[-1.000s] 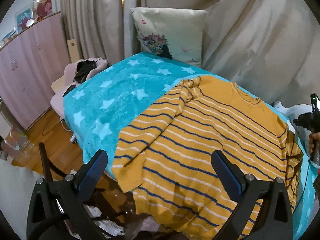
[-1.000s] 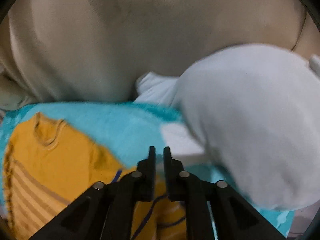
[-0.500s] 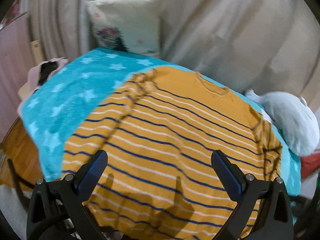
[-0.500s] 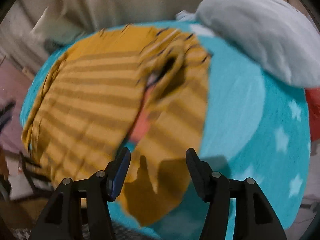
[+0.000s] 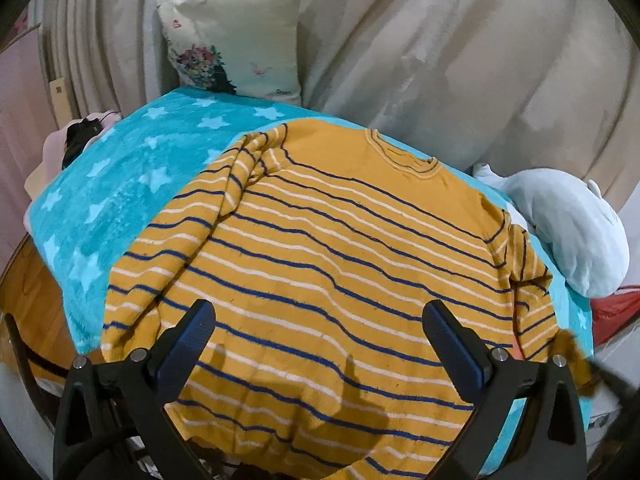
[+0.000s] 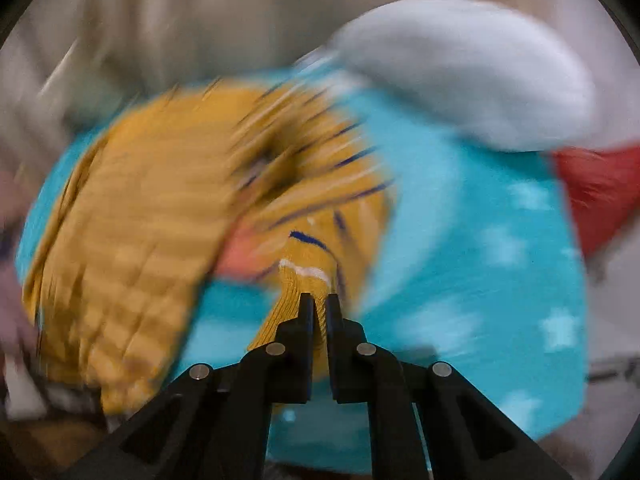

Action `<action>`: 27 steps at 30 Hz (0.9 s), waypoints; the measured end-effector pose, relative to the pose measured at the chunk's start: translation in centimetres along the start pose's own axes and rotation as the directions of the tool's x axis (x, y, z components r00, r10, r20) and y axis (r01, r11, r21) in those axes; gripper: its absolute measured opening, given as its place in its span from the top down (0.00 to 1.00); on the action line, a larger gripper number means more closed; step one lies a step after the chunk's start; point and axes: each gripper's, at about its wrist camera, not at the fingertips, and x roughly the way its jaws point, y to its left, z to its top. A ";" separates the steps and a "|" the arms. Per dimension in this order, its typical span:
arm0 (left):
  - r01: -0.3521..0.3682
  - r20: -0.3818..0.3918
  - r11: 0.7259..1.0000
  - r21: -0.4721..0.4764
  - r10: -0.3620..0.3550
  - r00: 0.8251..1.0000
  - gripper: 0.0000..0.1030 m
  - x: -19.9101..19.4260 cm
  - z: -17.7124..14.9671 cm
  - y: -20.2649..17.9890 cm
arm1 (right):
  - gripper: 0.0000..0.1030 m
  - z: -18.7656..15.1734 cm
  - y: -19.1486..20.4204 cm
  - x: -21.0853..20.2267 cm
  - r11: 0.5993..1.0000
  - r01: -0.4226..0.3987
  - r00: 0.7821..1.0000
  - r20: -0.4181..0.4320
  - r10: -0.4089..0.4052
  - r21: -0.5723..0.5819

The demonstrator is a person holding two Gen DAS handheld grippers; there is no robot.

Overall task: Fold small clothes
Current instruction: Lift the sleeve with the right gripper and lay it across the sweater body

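Right hand-held gripper (image 6: 319,308) now pinching sweater (image 6: 308,276) sleeve; left (image 5: 319,330) spread above it

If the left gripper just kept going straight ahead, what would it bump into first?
Probably the striped yellow sweater. The left gripper hangs open over it, pointing across its front; depth is hard to judge.

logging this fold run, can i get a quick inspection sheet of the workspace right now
Surface: teal star-print blanket covering the work surface.
Job's things: yellow striped sweater spread flat, collar at the far side; right cuff pinched and lifted.
Clutter: white plush toy, red cloth, dark item on pink cushion.
Grippers: left gripper open above the hem; right gripper shut on the cuff, view blurred.
Cables: nothing seen.
Surroundings: floral pillow, beige curtain, wooden floor.
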 end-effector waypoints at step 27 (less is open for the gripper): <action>-0.062 0.056 0.988 -0.139 0.070 0.996 0.00 -2.9 -1.5 2.7 | 0.44 -4.5 -18.9 1.7 0.686 -0.183 0.976 0.047 0.212 0.704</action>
